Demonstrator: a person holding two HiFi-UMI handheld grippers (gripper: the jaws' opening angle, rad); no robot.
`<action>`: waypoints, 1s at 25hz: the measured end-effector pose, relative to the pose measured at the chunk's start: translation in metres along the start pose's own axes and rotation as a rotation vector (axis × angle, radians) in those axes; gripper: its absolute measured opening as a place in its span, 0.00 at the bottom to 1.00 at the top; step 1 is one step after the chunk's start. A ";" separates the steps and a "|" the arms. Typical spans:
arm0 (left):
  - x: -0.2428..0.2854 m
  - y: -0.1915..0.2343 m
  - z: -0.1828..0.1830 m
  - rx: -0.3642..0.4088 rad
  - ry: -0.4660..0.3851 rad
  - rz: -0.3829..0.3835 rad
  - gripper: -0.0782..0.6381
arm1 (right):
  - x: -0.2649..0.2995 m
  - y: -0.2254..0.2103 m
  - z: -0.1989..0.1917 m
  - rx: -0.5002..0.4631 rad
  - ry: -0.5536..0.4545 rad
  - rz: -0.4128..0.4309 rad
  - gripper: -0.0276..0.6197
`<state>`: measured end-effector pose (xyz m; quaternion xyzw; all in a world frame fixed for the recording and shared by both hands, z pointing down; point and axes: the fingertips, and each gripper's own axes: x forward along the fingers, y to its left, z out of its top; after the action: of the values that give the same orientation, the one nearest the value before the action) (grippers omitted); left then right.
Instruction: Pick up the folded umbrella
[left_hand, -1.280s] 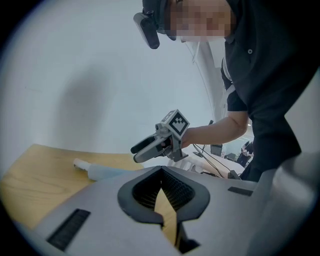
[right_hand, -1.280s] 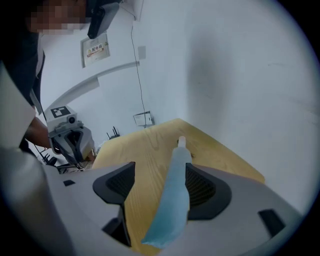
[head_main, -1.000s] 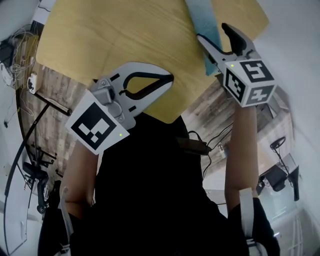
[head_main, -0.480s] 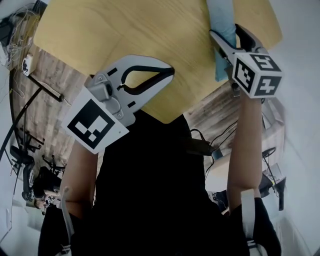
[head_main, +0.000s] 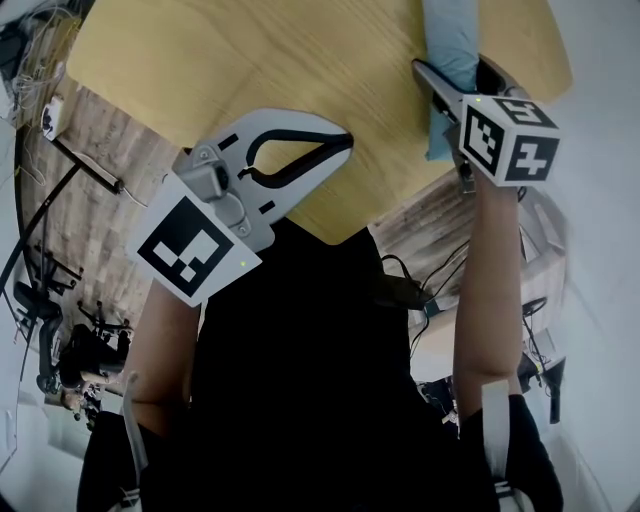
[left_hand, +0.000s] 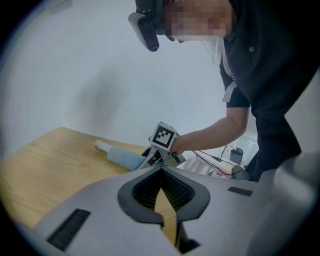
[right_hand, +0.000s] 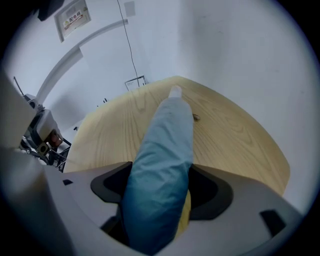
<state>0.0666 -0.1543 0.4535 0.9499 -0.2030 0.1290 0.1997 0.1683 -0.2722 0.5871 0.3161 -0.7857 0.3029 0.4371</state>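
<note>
Person wearing black short-sleeved shirt, white straps hanging at its sleeves. The pale grey left gripper and right gripper are bearing black-and-white marker cubes.

L gripper closed, R gripper just-widened

— What's around you?
— You're standing at a pale wooden table with rounded corners, and plain white wall rises behind it.
— And underfoot?
— You've got a grey-brown plank floor with black cables trailing across it. A small sign hangs high up, and the light is soft and even
</note>
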 end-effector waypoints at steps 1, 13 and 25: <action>-0.002 0.000 0.000 -0.002 0.002 -0.003 0.13 | -0.001 0.000 0.001 -0.003 0.001 -0.003 0.55; -0.030 -0.006 0.007 0.067 0.013 -0.024 0.13 | -0.018 0.020 -0.002 0.072 -0.076 0.004 0.51; -0.090 -0.010 0.080 0.249 -0.078 -0.108 0.13 | -0.194 0.070 0.059 0.064 -0.413 -0.127 0.51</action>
<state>0.0041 -0.1506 0.3499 0.9812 -0.1414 0.1053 0.0790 0.1669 -0.2279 0.3768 0.4339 -0.8270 0.2284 0.2750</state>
